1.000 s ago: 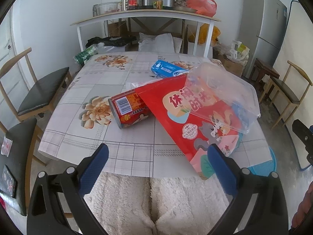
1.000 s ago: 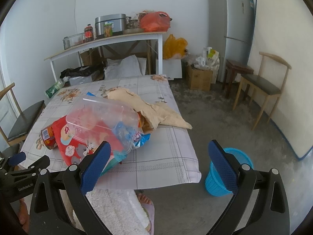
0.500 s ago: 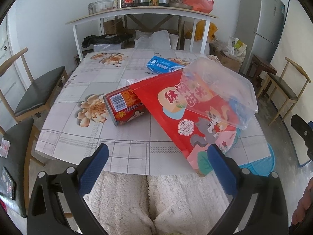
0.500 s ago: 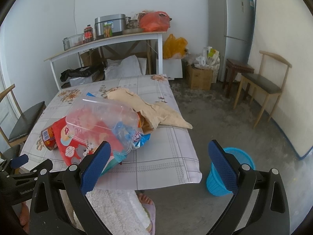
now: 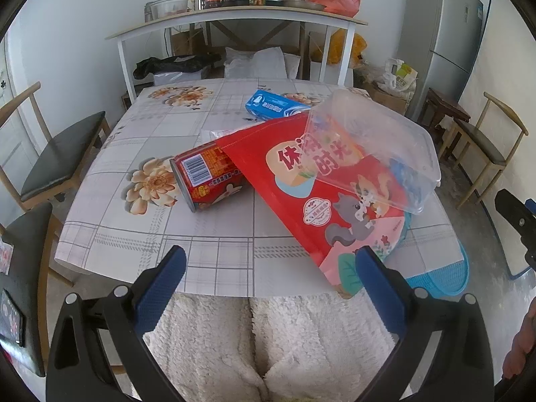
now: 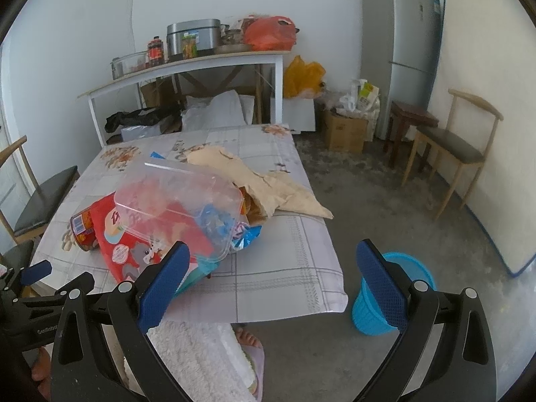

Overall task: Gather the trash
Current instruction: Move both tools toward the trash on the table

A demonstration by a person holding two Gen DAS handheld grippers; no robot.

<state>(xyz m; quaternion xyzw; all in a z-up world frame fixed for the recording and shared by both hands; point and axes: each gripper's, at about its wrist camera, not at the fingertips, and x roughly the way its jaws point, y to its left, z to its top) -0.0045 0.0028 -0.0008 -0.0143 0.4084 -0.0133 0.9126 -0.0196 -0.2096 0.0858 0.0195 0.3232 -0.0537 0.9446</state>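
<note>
Trash lies on a floral-cloth table (image 5: 134,234): a red can (image 5: 207,177) on its side, a big red snack bag (image 5: 318,194), a clear plastic box (image 5: 372,144) upside down on the bag, a blue pack (image 5: 274,107) farther back, and torn brown paper (image 6: 264,181). A blue bin (image 6: 388,294) stands on the floor right of the table. My left gripper (image 5: 268,284) is open and empty at the near table edge. My right gripper (image 6: 271,281) is open and empty, near the table's right corner, with the bin behind its right finger.
Wooden chairs stand left of the table (image 5: 50,164) and at the right wall (image 6: 459,147). A white shelf table (image 5: 234,20) with pots and jars is behind. A fridge (image 6: 402,43), boxes and bags fill the back right. White fleece-clad legs (image 5: 268,345) are below.
The left wrist view has shifted a little, so the table and trash sit slightly lower and nearer. The right gripper has barely moved. Both stay open.
</note>
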